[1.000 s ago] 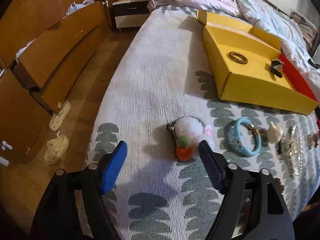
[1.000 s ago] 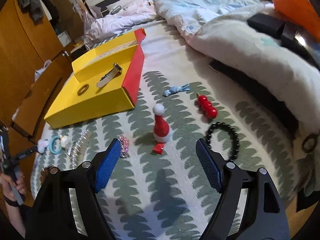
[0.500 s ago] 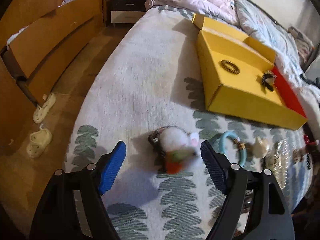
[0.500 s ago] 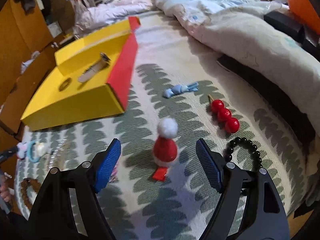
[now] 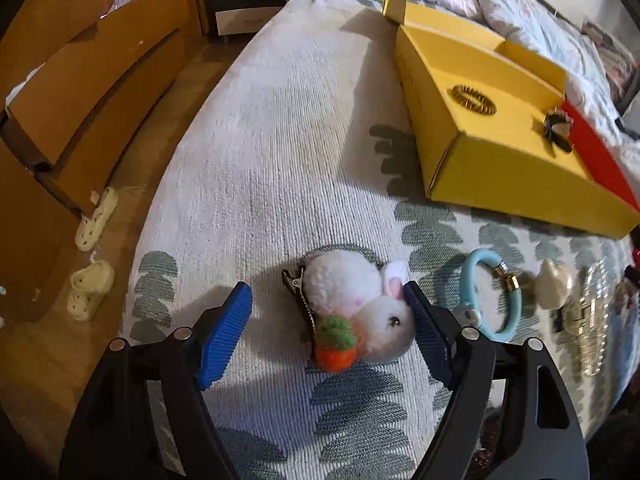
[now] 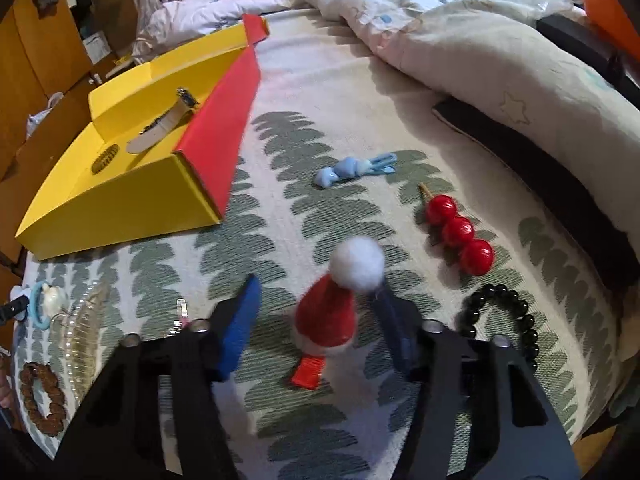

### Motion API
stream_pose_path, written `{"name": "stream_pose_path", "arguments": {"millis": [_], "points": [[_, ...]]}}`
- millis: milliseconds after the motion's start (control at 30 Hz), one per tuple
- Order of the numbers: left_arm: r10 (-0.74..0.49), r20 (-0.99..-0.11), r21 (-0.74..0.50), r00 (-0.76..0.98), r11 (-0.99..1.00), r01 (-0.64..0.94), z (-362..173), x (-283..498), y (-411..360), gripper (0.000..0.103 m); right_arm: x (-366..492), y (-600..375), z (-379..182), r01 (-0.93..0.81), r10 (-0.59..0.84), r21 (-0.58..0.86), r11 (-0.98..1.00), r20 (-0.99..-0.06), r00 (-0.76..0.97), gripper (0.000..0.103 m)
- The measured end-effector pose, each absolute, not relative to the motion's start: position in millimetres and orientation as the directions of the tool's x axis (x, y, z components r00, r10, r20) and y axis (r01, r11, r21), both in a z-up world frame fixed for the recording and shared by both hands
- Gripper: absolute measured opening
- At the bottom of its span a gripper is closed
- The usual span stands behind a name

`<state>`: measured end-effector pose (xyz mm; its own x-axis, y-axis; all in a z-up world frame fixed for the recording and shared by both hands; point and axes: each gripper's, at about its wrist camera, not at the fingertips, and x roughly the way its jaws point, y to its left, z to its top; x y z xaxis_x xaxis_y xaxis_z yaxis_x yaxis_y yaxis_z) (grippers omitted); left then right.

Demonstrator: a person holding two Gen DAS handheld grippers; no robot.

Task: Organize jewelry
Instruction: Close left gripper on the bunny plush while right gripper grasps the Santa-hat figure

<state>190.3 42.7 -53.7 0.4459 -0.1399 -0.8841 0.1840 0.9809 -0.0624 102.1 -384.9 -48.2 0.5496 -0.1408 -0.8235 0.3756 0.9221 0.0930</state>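
A white bunny hair clip with an orange carrot lies on the bed between the fingers of my open left gripper; its right pad touches the bunny. A red Santa-hat clip with a white pompom stands between the fingers of my open right gripper. The yellow box with a red flap holds a gold coil hair tie and a dark clip; it also shows in the right wrist view.
On the bed lie a blue bracelet, a cream clip, a clear claw clip, a blue bow clip, red beads, a black bead bracelet and a brown bracelet. Duvet at right; bed edge and slippers at left.
Both grippers have moved forward and down: the bunny clip now sits between the left fingers and the Santa-hat clip between the right fingers. The right jaws have narrowed somewhat.
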Motion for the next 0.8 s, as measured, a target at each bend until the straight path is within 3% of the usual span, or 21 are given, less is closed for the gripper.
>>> {"name": "stream_pose_path", "arguments": {"millis": [100,267,433,800], "points": [[-0.120,-0.884,-0.035,0.452,0.981,0.192,-55.6,189.4,39.0,0.069,99.6,-392.6,-49.2,0.390,-0.131,0.115,0.913,-0.825,0.550,0.037],[-0.132,-0.877,-0.036,0.462,0.977,0.210,-52.3,184.9,36.1,0.051,98.2,-395.7,-48.1,0.397,-0.130,0.125,0.909,-0.821,0.555,0.024],[-0.156,-0.873,-0.069,0.462,0.978,0.199,-48.7,183.4,42.4,0.042,95.6,-394.9,-47.0,0.386,-0.090,0.166,0.908,-0.820,0.565,0.022],[-0.240,-0.827,-0.154,0.509,0.966,0.206,-16.1,176.8,44.5,0.040,79.0,-374.2,-12.7,0.302,-0.003,0.263,0.916,-0.750,0.662,0.021]]}}
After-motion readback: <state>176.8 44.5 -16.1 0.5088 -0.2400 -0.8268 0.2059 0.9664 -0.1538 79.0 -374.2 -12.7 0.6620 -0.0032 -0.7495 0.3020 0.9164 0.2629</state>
